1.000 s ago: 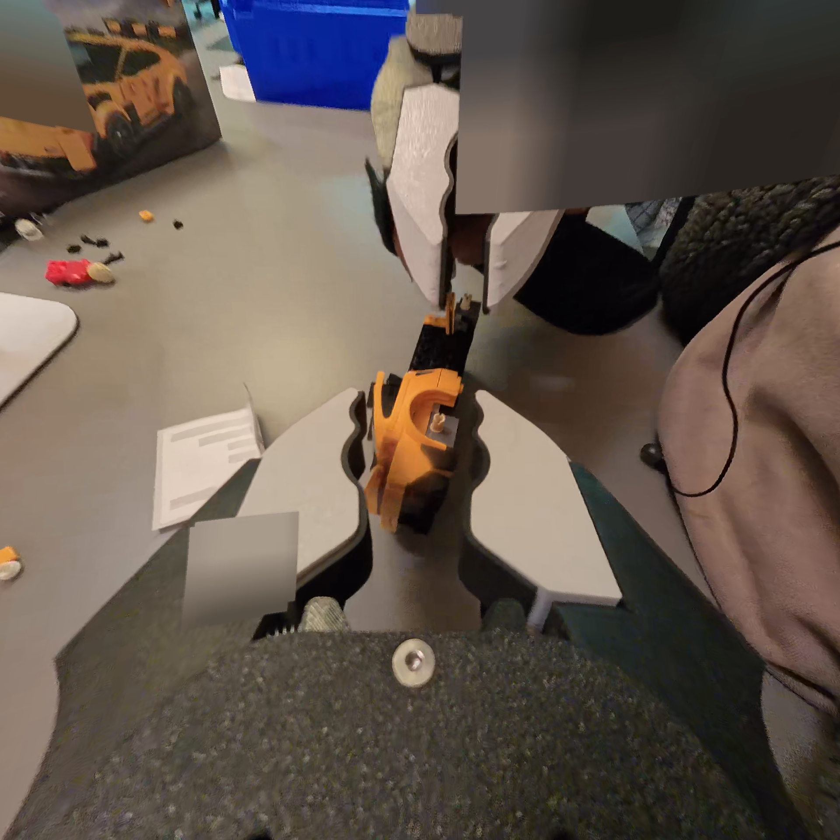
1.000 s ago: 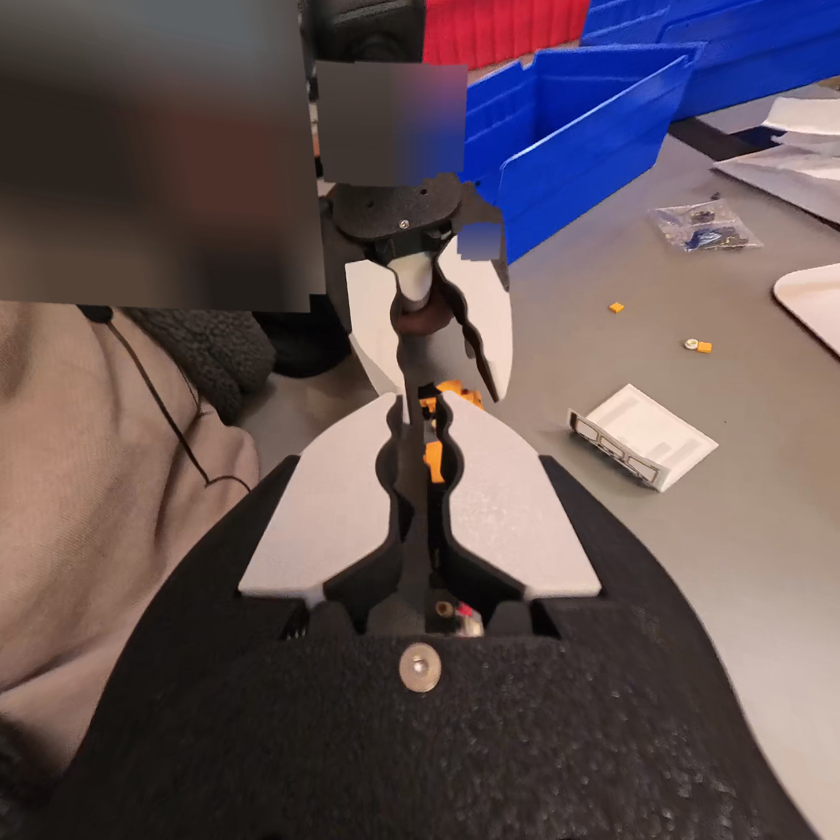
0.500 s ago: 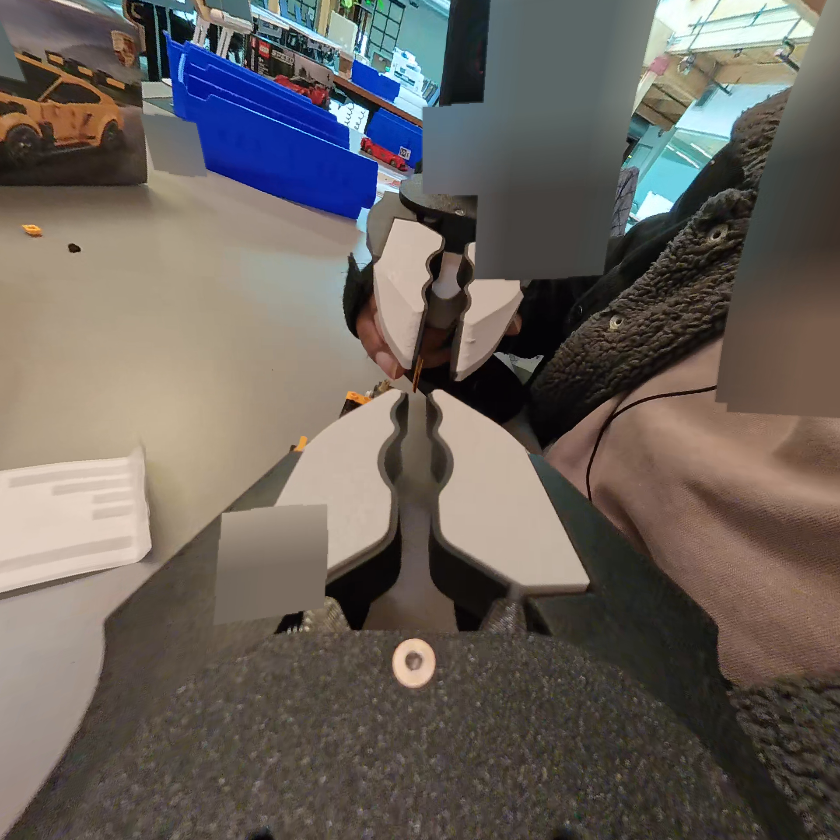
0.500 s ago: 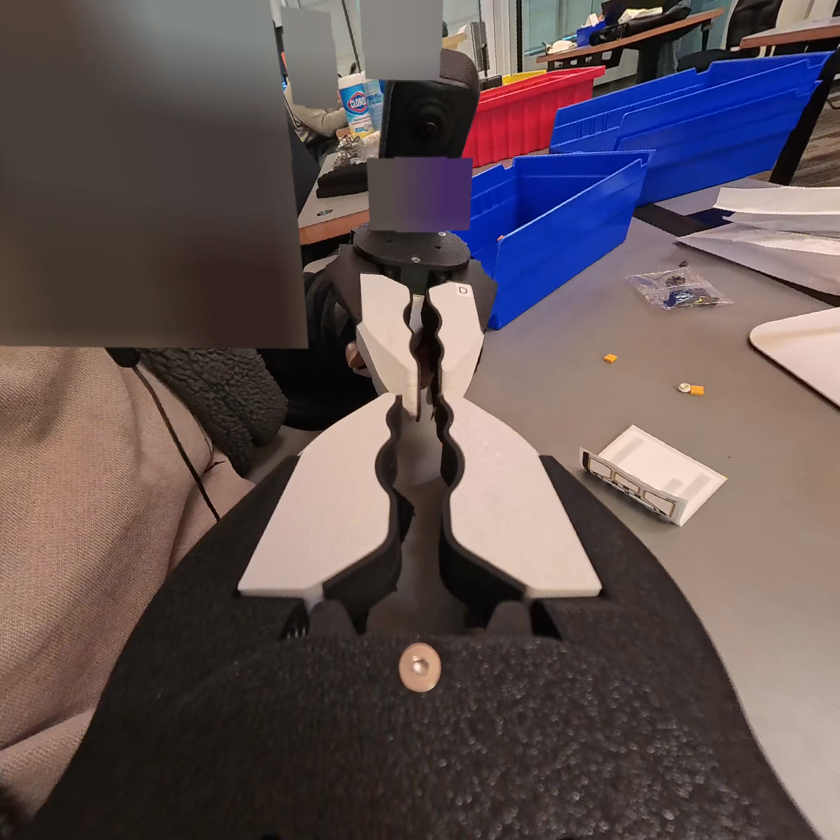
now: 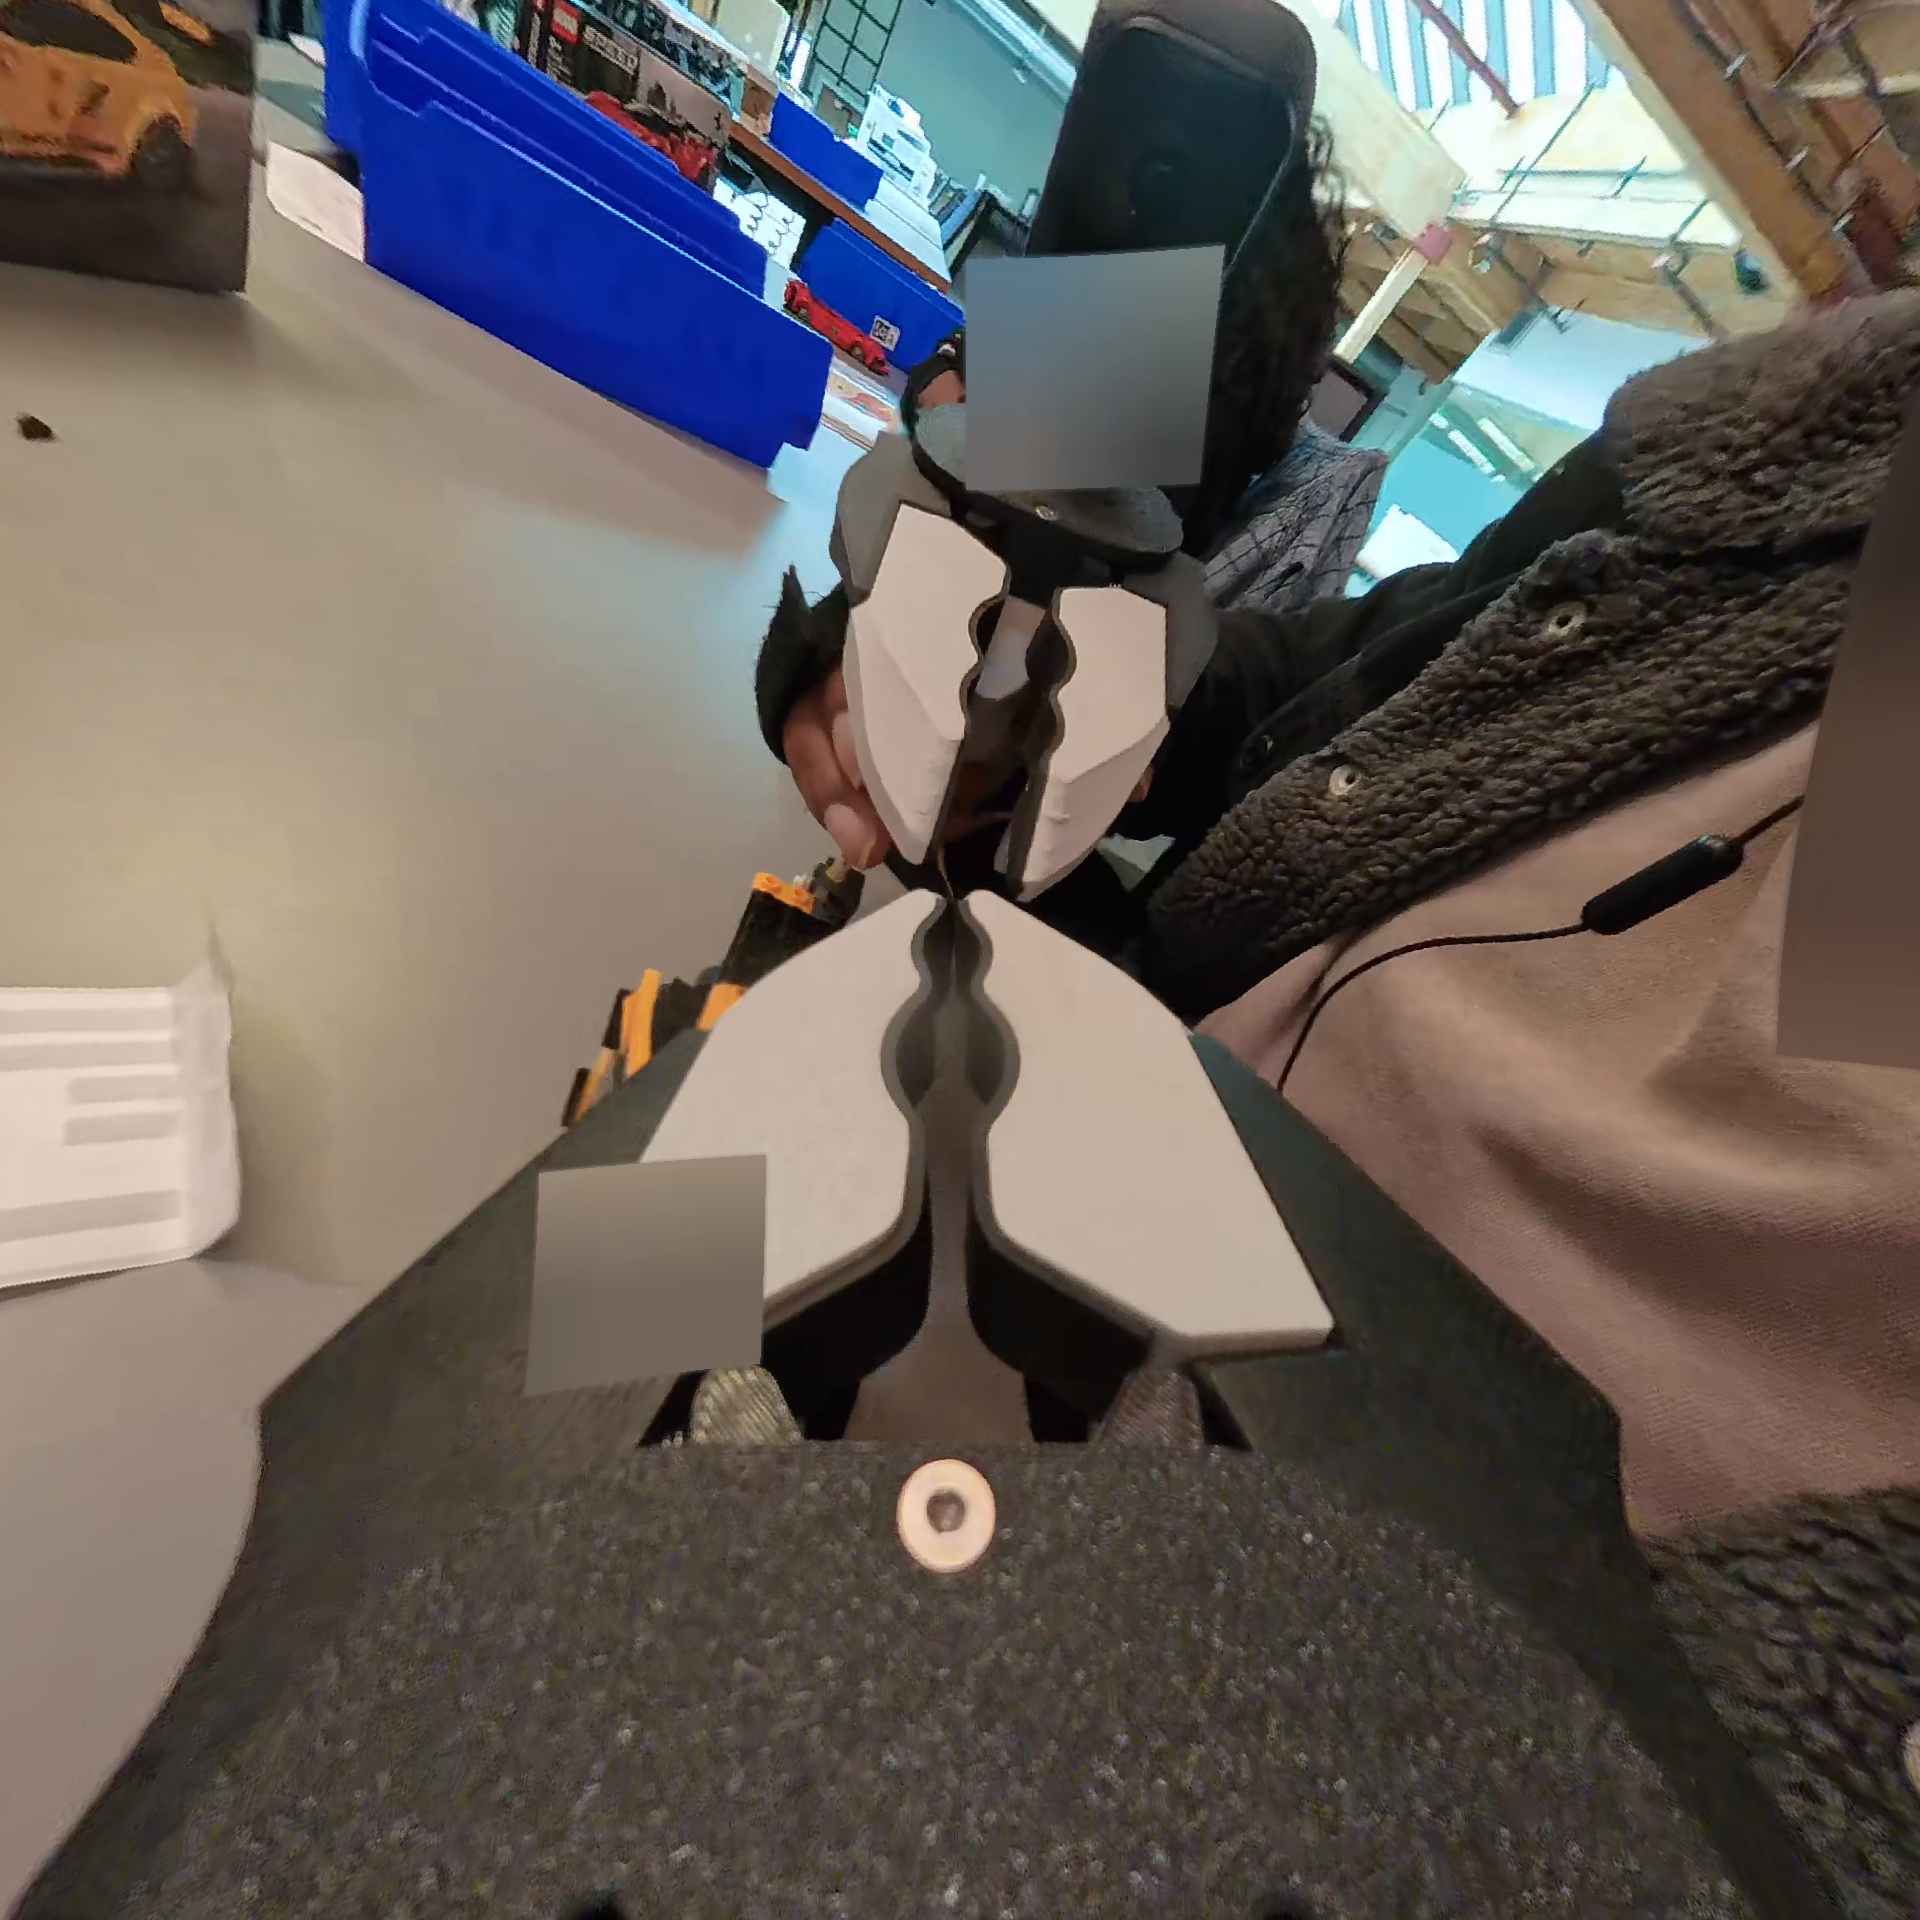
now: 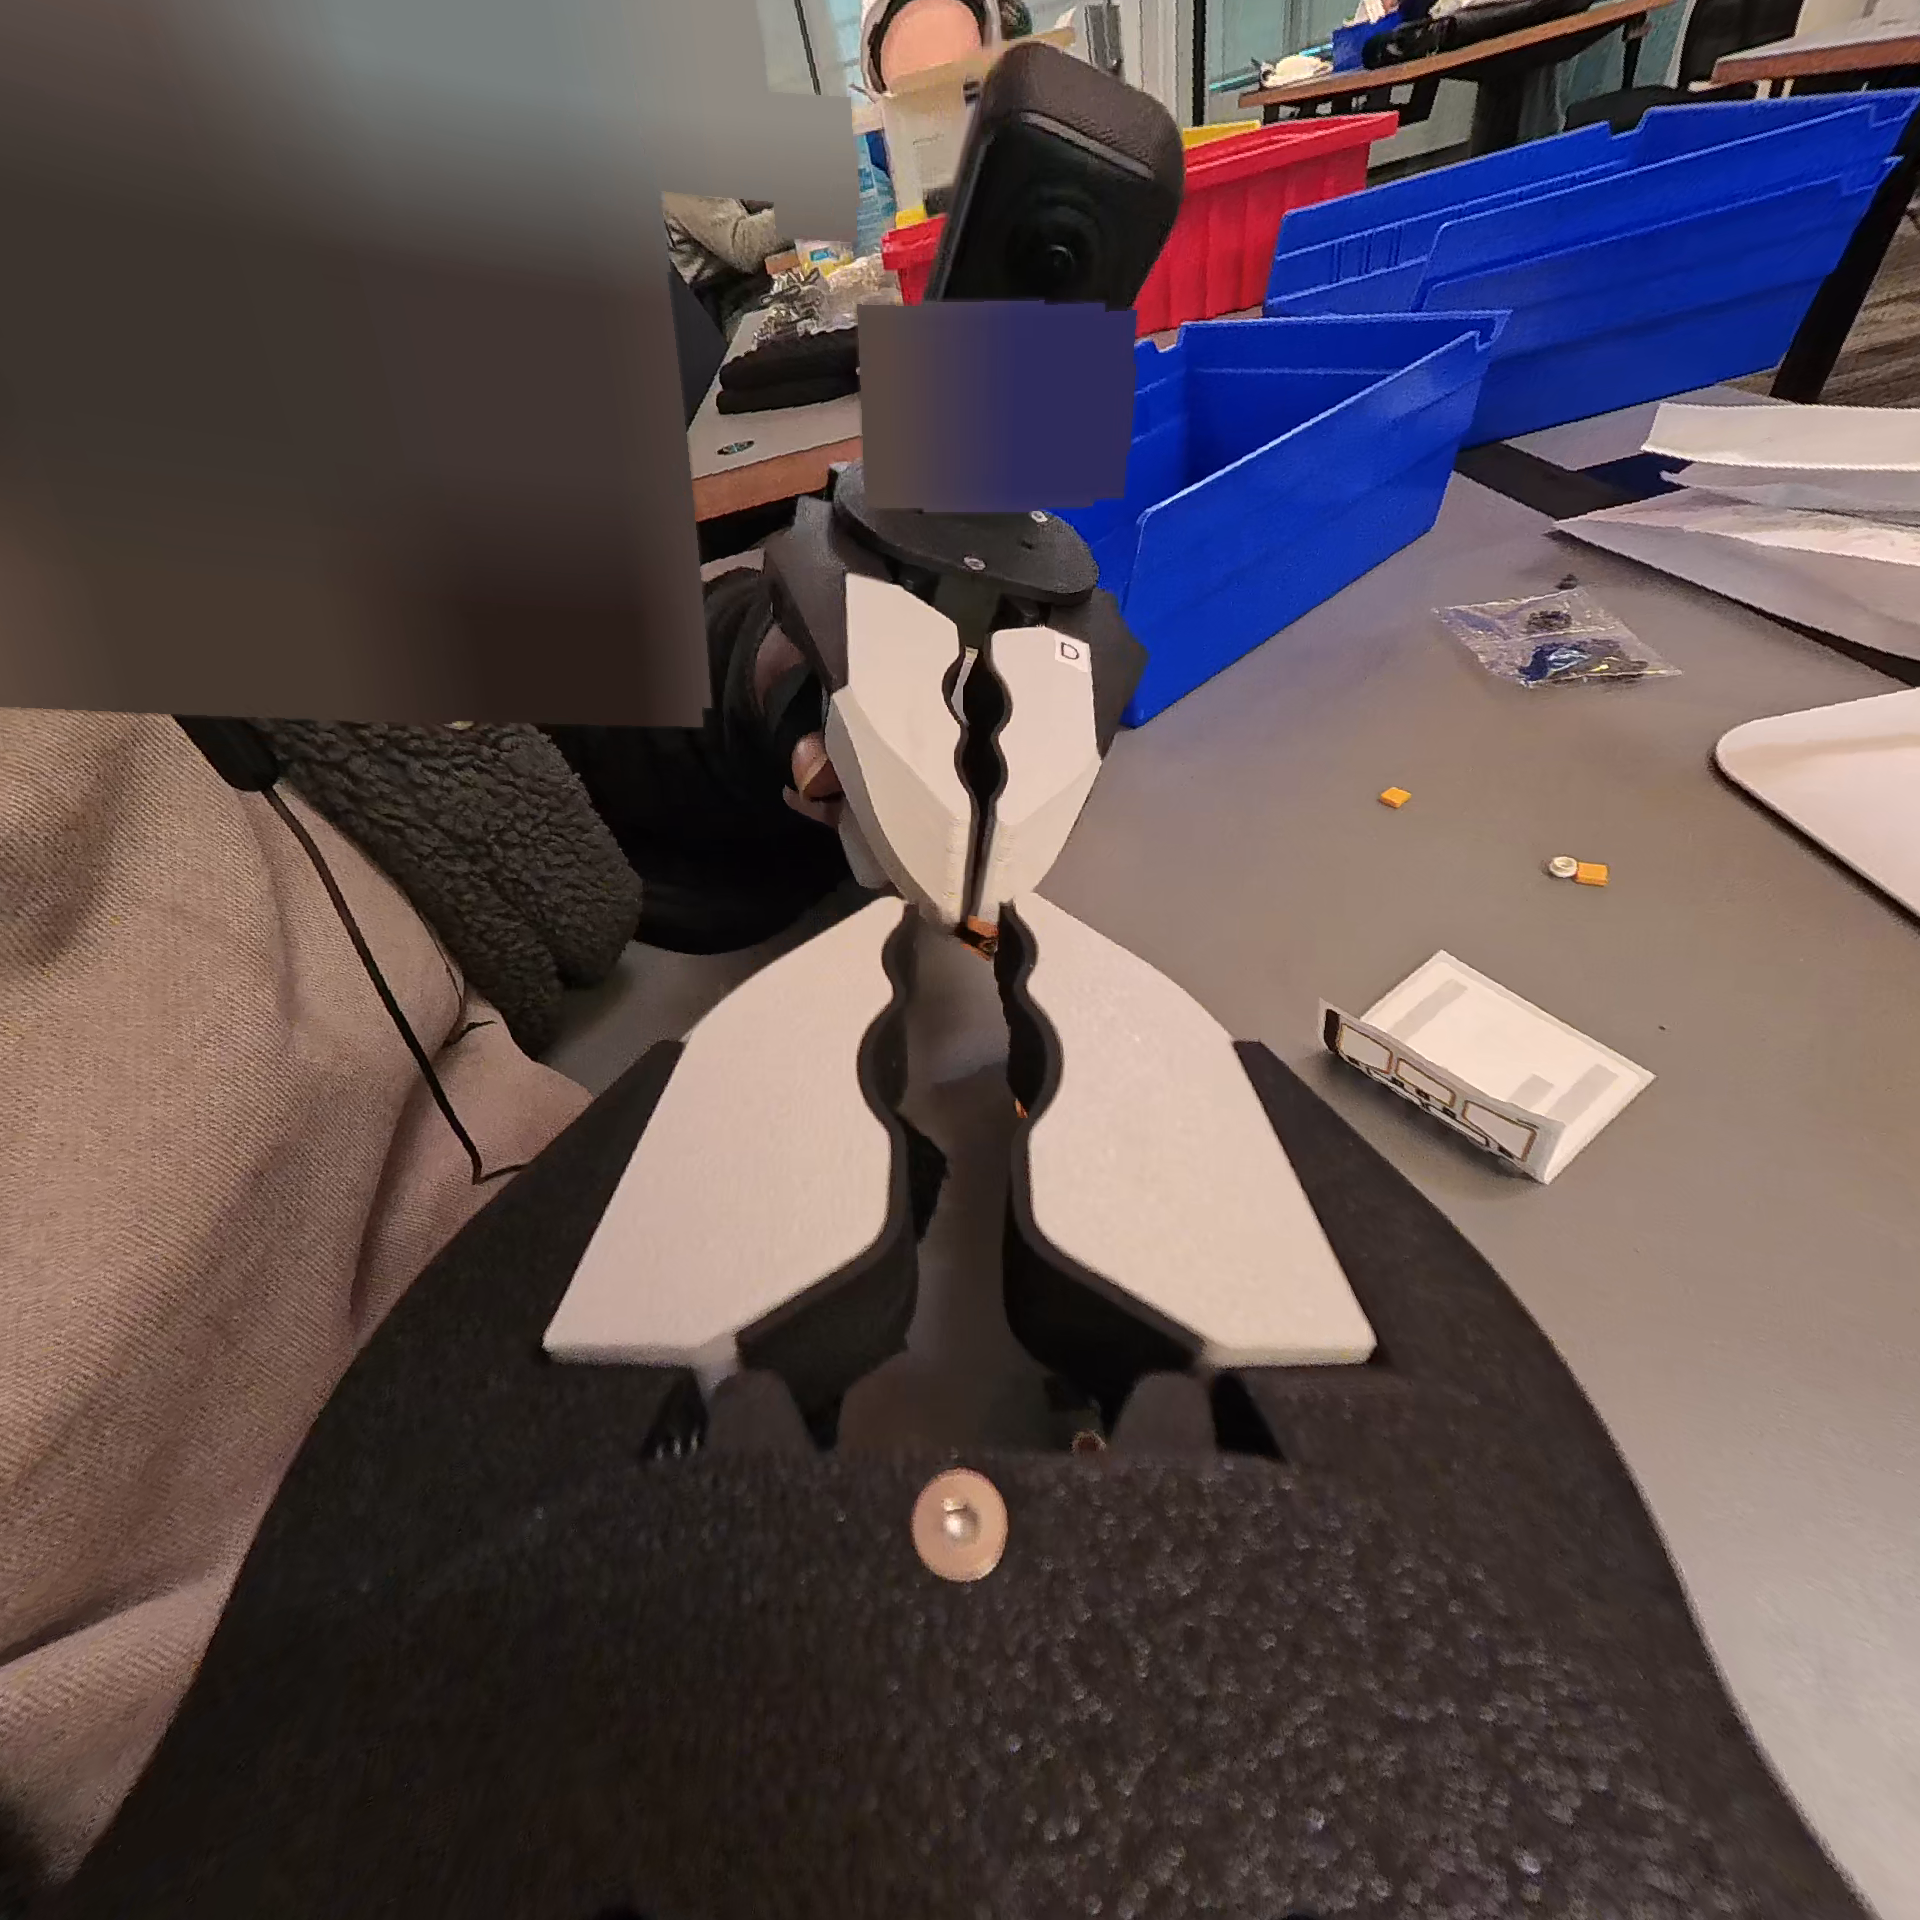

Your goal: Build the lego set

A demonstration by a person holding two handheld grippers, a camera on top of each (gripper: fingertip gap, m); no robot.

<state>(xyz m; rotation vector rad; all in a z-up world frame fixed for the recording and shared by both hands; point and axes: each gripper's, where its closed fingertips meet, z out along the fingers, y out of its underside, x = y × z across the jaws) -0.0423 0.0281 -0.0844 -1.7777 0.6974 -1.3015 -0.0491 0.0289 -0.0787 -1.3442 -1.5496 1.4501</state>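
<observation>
1. The left claw [image 5: 943, 906] is closed, and its tips pinch one small orange piece [image 6: 977, 938]. The piece is held up in the air, above the desk [image 6: 1299, 831] and close to the person's body.
2. The right claw [image 6: 961, 914] meets the left one tip to tip. Its fingers stand a little apart, and the orange piece and the left tips are between them. I cannot tell whether the right fingers press on the piece.
3. My judgement: the piece is very small and only the very ends of the fingers grip it, so a small twist of either claw could make it slip out.
4. One half-built orange and black model [image 5: 774, 935] lies on the desk, just beside the left claw and partly hidden under it. No claw touches it.
5. Counted in the right wrist view:
   - two loose orange bits [image 6: 1395, 797] on the desk, one of them next to one small white round bit [image 6: 1561, 865]
   - one white sheet [image 6: 1486, 1060]
   - one clear bag [image 6: 1553, 644] with small dark parts
   - at least three blue bins [image 6: 1299, 468]
   - one red bin [image 6: 1278, 177]
6. All these things are well apart from both claws.
</observation>
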